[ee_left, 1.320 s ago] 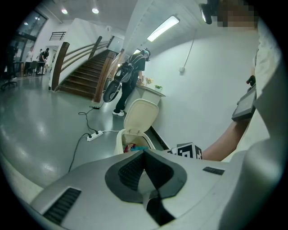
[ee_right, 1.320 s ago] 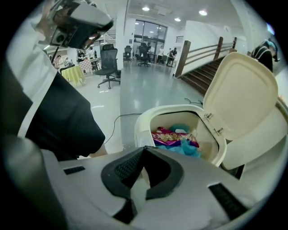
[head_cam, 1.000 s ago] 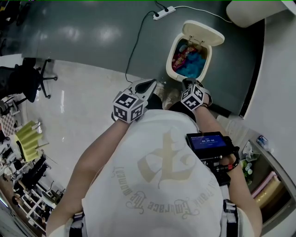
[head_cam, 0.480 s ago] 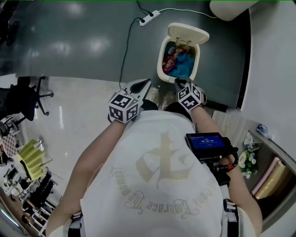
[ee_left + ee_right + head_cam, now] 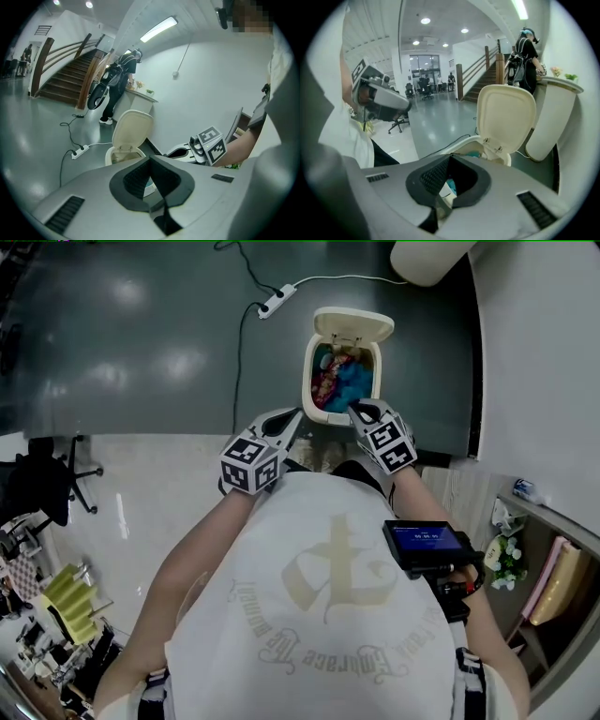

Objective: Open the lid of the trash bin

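A cream trash bin (image 5: 317, 390) stands on the dark floor ahead of me, its lid (image 5: 353, 324) tipped up and back. Blue and red rubbish (image 5: 339, 382) shows inside. Both grippers are held out in front of my chest, near the bin's front rim. My left gripper (image 5: 298, 412) is shut and empty, just left of the rim. At the rim's near edge my right gripper (image 5: 352, 409) is also shut, holding nothing. In the left gripper view the raised lid (image 5: 132, 129) is ahead and the right gripper (image 5: 187, 151) beside it. The right gripper view has the lid (image 5: 506, 115) upright close ahead.
A power strip (image 5: 272, 303) with its cable lies on the floor left of the bin. A big white rounded counter (image 5: 427, 259) stands behind the bin, with a person wearing a backpack (image 5: 524, 58) at it. A white wall (image 5: 534, 362) runs along the right. An office chair (image 5: 56, 479) is far left.
The bin has shifted up and away in the head view, and both grippers have reached forward towards its front rim. The lid stays open throughout.
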Demonstrator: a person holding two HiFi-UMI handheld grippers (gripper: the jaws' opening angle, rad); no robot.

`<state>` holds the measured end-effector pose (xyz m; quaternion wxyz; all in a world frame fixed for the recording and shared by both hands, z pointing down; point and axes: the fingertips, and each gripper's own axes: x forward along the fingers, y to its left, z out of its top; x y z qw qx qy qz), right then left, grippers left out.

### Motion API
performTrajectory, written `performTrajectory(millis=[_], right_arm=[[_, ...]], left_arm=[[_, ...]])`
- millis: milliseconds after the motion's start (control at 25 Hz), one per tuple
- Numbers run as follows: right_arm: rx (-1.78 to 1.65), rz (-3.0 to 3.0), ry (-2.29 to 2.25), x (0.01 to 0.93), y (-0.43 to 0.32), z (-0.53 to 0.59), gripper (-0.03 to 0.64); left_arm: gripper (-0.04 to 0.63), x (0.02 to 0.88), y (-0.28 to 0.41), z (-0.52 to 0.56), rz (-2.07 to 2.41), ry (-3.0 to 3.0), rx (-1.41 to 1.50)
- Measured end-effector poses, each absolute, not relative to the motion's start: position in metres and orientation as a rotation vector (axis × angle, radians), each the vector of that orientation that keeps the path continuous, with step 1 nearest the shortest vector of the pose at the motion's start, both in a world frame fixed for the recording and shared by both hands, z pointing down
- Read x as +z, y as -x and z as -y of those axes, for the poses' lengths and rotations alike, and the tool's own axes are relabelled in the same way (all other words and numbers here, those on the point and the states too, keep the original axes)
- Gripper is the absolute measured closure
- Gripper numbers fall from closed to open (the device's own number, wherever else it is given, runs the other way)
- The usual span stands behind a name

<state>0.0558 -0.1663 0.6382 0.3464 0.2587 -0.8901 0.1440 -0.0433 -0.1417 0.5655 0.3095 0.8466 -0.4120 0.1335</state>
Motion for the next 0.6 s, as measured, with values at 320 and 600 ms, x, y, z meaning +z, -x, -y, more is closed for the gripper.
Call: performTrajectory(millis=[320,600], right_arm=[[0.452,2.434,-0.844,0.586,-0.076,0.184,0.611],[0.475,2.531,-0.968,0.549,-0.094,0.188,0.611]], left_arm=[[0.581,0.559,0.035,0.156,1.048,-2.272,0.338],[0.581,0.552,0.035,0.162,1.040,-2.293,0.334]])
